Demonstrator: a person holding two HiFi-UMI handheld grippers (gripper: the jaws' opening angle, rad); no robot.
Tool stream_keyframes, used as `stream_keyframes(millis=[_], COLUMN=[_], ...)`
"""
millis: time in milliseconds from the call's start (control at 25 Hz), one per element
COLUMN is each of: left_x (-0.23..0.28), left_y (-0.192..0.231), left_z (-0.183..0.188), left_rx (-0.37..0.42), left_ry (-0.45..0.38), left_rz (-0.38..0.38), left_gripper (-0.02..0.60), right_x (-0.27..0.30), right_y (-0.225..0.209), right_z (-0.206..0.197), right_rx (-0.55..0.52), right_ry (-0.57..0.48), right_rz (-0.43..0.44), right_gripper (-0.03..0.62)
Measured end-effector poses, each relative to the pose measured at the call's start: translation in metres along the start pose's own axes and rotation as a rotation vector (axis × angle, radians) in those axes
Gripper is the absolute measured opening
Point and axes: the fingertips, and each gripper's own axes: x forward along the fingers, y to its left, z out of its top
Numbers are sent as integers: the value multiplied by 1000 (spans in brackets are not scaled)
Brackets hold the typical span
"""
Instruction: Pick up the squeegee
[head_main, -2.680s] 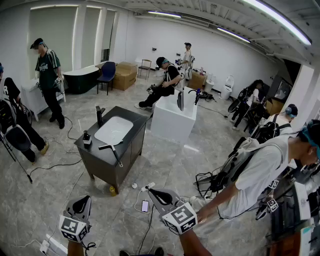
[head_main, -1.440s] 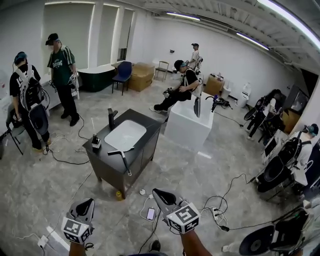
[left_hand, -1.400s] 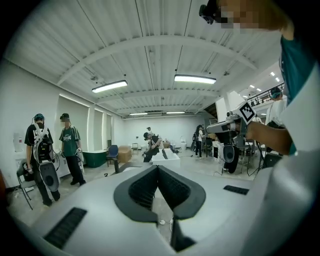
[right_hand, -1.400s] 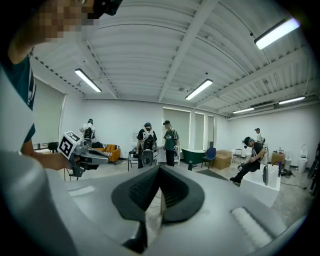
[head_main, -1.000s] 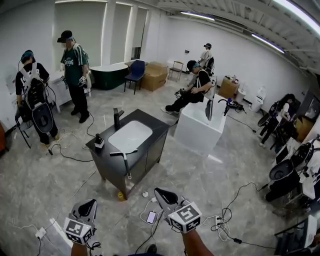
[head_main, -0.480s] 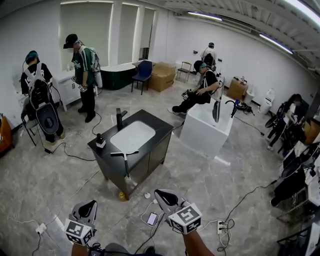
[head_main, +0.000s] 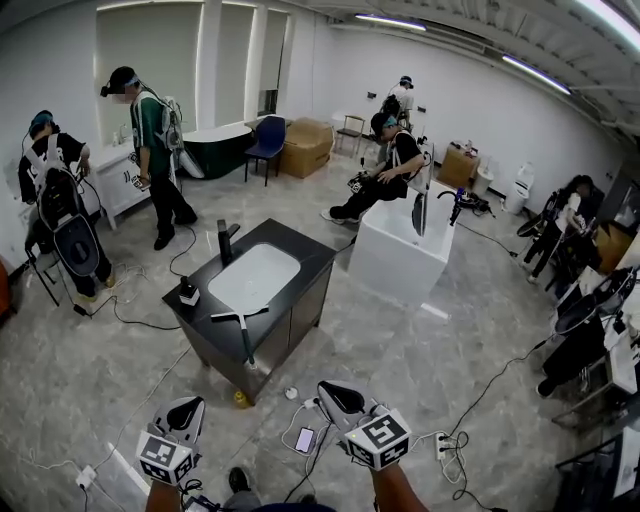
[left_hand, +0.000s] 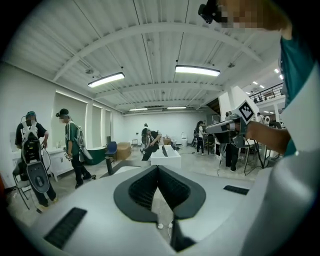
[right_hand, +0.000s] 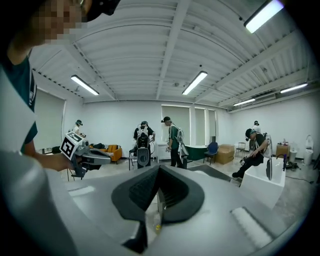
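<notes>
While squeegee (head_main: 243, 332) lies on table (head_main: 308, 262) front edge, handle overhanging, well apart from both claws: left claw (head_main: 186, 407), right claw (head_main: 336, 396) closed, empty. Walk in, open right claw, pinch handle.

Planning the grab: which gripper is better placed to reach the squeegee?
Left, narrowly. The squeegee lies on the vanity's near edge, slightly nearer the left gripper than the right gripper. Both are shut, empty and far off.

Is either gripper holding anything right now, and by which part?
Nothing is held. The left gripper and right gripper both have their jaws shut with nothing between them; the squeegee lies on the dark vanity, apart from both.
</notes>
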Motion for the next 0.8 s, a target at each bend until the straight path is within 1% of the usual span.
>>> stream_keyframes(millis=[240, 360, 520, 800], left_x=[31, 49, 66, 86], left_y=[38, 58, 76, 104], left_z=[9, 9, 3, 1], left_rx=[9, 16, 10, 13], left_ry=[-10, -19, -8, 7], left_rz=[-77, -109, -146, -193], left_gripper=[6, 6, 6, 6], right_x=[16, 31, 48, 76], right_y=[-12, -15, -18, -21], right_z=[13, 10, 0, 5], right_rx=[5, 9, 32, 44], right_ry=[-3, 4, 24, 31], right_rz=[-100, -135, -166, -205], right_gripper=[9, 9, 9, 9])
